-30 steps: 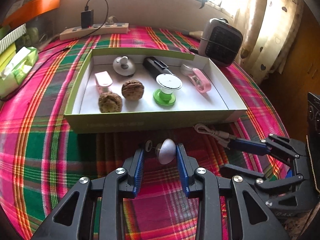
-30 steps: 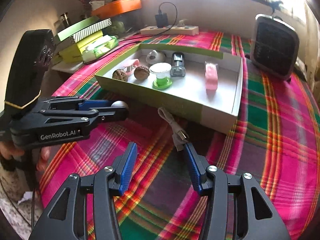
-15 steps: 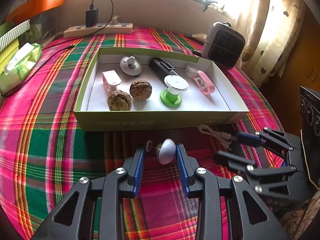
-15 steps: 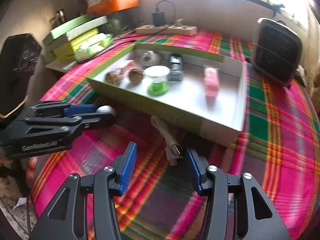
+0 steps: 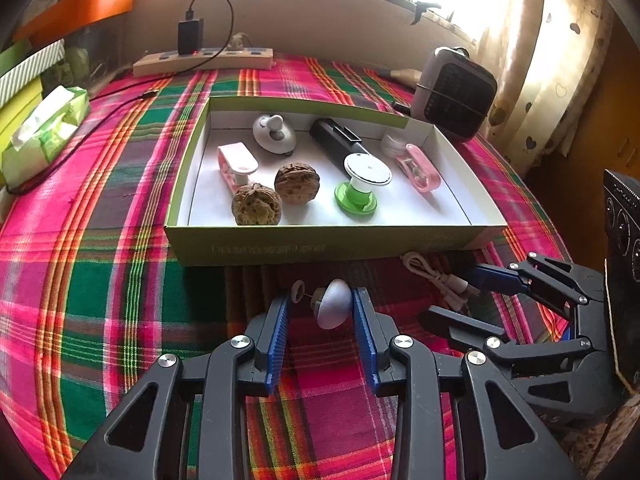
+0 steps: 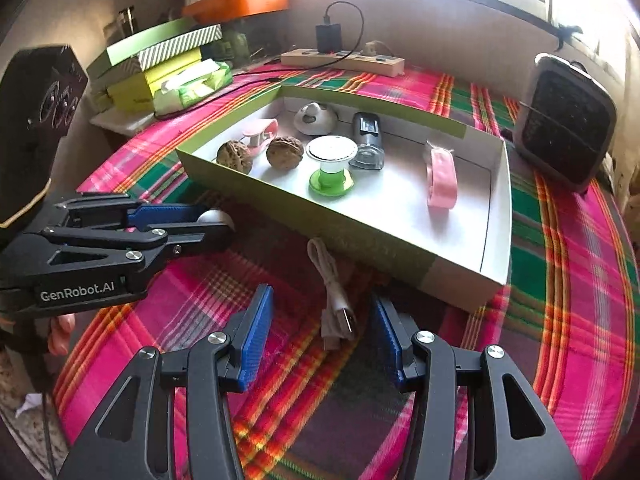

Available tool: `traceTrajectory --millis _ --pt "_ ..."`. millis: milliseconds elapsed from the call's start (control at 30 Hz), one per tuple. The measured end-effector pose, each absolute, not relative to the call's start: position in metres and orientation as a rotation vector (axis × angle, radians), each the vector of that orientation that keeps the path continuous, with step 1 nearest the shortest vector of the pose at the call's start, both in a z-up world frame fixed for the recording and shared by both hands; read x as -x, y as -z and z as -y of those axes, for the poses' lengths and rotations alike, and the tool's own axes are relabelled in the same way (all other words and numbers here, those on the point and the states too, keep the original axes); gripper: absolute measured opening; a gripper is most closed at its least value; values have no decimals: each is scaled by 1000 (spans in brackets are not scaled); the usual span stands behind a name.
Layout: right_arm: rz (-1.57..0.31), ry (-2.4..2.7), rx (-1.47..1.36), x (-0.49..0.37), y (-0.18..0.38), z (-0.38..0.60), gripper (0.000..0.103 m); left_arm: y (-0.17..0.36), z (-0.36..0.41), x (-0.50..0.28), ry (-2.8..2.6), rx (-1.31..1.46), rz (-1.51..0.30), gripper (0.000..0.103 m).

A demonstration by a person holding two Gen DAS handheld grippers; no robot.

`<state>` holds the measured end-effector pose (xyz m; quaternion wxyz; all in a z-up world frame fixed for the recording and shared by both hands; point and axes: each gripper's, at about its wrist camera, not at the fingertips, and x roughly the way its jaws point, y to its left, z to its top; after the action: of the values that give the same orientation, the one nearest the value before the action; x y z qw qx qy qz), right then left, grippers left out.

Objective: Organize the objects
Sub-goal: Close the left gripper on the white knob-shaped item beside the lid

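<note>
My left gripper (image 5: 322, 312) is shut on a small white dome-shaped knob (image 5: 334, 309) with a thin pin and a little disc, held just above the plaid cloth in front of the green box (image 5: 320, 246). In the right wrist view the same gripper (image 6: 212, 228) shows from the side with the knob (image 6: 214, 216) at its tips. My right gripper (image 6: 322, 320) is open and straddles a white USB cable (image 6: 334, 300) lying on the cloth by the box's front wall (image 6: 320, 220); its pads do not touch the cable. Inside the box lie two walnuts (image 5: 296, 182), a green-and-white spool (image 5: 360, 188), a black device and pink clips.
A small heater (image 5: 456, 96) stands right of the box, and a power strip (image 5: 204, 62) with a plugged charger lies at the back. A tissue pack (image 5: 44, 128) and stacked boxes (image 6: 160, 60) sit at the left. A person's fingers (image 6: 60, 332) show under the left gripper.
The right gripper has shifted so that the cable's plug, earlier at its right fingertip, now lies between the fingers. The left gripper still holds the knob.
</note>
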<state>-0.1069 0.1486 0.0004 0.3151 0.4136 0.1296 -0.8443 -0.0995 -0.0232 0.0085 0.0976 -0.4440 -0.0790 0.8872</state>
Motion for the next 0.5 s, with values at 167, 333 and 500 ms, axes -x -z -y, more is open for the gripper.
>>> traceTrajectory --millis 167,333,500 --pt "-374 2239 -1088 108 0 -146 50 -8 22 101 -2632 1310 215 30" --pt "-380 2256 -1085 107 0 -148 37 -8 22 102 -2635 1309 214 30" --pt "-381 2253 -1079 105 -1 -149 22 -8 21 101 -2640 1307 206 30"
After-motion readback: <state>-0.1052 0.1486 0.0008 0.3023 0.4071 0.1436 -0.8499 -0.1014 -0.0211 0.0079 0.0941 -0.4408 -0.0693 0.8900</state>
